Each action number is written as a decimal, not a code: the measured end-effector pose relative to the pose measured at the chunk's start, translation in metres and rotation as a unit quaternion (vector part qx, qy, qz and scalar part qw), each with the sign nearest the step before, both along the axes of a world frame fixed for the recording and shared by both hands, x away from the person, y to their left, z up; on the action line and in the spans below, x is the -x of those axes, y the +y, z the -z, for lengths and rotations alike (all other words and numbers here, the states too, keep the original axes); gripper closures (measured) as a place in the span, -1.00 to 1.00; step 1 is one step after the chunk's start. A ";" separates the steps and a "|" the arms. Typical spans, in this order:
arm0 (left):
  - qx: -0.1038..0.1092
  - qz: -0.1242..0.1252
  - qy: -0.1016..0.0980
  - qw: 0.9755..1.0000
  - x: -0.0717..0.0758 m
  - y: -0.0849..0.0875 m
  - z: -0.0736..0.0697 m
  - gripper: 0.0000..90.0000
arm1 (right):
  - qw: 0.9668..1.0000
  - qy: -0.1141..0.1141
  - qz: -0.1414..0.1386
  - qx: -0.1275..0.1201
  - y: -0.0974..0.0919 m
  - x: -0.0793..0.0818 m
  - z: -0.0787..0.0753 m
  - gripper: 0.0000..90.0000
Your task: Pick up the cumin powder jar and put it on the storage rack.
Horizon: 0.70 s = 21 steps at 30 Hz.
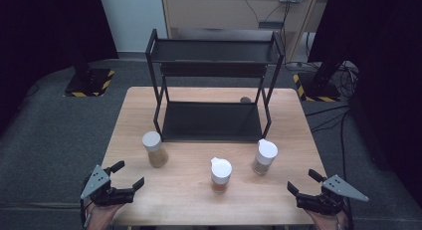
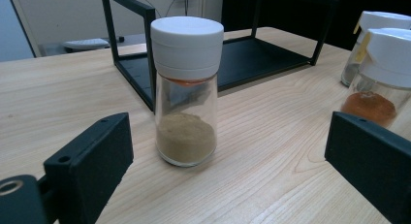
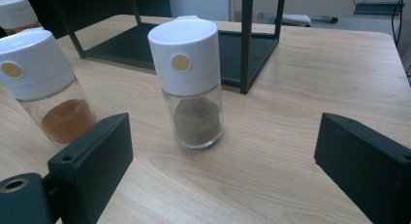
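Three spice jars (image 1: 220, 173) stand before one black rack (image 1: 214, 85); both grippers (image 1: 130, 176) hold jaws wide apart, empty.

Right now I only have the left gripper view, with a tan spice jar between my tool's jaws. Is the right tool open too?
Observer: Yes, the right tool is open at the right front corner of the table, holding nothing.
Operator: What is it aimed at?
Observer: In the right gripper view, a jar of grey powder stands upright ahead of its jaws, untouched.
Operator: Does the rack have a top shelf?
Observer: Yes, the black rack has an upper shelf, and I see nothing on it.
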<state>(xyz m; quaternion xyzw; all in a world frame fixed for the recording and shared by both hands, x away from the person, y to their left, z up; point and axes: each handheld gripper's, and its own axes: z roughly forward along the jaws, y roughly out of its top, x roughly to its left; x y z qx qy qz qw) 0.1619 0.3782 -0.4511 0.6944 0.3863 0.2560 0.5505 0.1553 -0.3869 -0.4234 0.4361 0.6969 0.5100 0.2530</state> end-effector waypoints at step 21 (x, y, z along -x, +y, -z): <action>-0.024 0.021 0.019 0.999 -0.013 0.008 -0.043 -0.93 | 1.000 0.001 -0.001 -0.002 -0.001 0.000 0.000 -0.85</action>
